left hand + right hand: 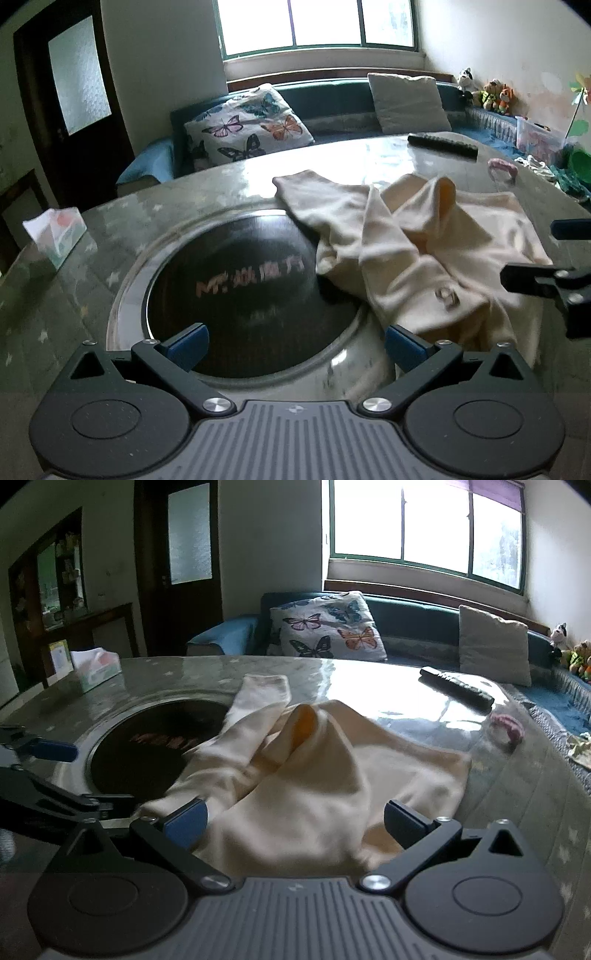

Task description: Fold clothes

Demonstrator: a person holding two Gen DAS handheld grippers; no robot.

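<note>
Garment: a cream garment [295, 775] lies crumpled on the table [388, 686], 1 sleeve-like end stretched away toward the sofa, its near part draped over the rim of the dark round inset [236, 288] in the tabletop.
Why bunched: judged from the peaked folds in the middle, it has not yet been spread flat, so folding looks barely begun.
Left gripper [295, 343]: released, jaws spread wide, nothing between them; it hovers over the inset, just beside the cloth's left edge.
Right gripper [295, 821]: released too, jaws wide apart with cloth lying between and below them; likely placed to take a near edge.
Left view only: a small clear button or clasp [447, 293] on the fabric, and the printed lettering in the inset.
Right view only: the cabinet at far left.
Both views: tissue box [95, 669], remote [456, 691], pink item [506, 726].
</note>
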